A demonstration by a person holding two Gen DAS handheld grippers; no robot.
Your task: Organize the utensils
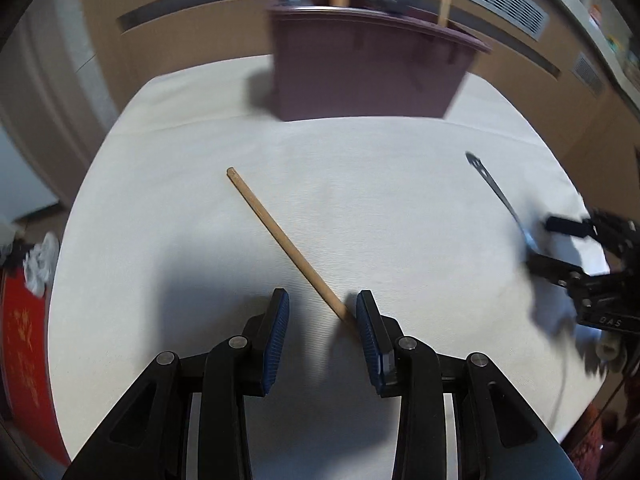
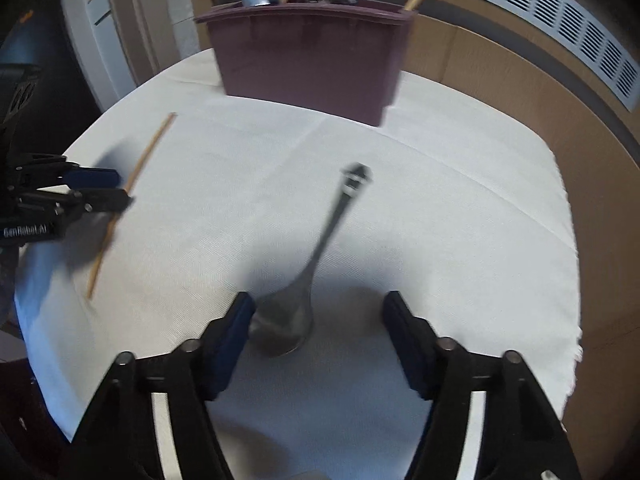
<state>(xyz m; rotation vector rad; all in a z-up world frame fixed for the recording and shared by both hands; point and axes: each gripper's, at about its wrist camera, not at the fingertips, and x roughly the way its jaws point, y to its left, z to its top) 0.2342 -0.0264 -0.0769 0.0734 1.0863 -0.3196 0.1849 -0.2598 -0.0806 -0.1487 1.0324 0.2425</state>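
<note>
Lining up two pickups at once, I am at the grasp stage for the last loose utensils on the white cloth (image 1: 400, 184). My left gripper (image 1: 322, 306) hangs over the near end of the wooden chopstick (image 1: 280, 236), jaws apart, with the stick's tip just against the inner face of the right-hand pad (image 1: 366, 320) and not yet pinched. From there the chopstick runs away toward 11 o'clock. My right gripper (image 2: 318, 308) stands wide open around the bowl of the metal spoon (image 2: 286, 324), which sits close to the left-hand pad, its handle pointing to 1 o'clock. Neither utensil is held. The purple caddy (image 2: 312, 60) waits at 12 o'clock, well beyond both, already holding several utensils (motion blur keeps me from naming them all). Next, I judge, each gripper needs centring: left shifted so the stick lies midway, right nudged toward the spoon, then both closed and lifted toward the caddy.
</note>
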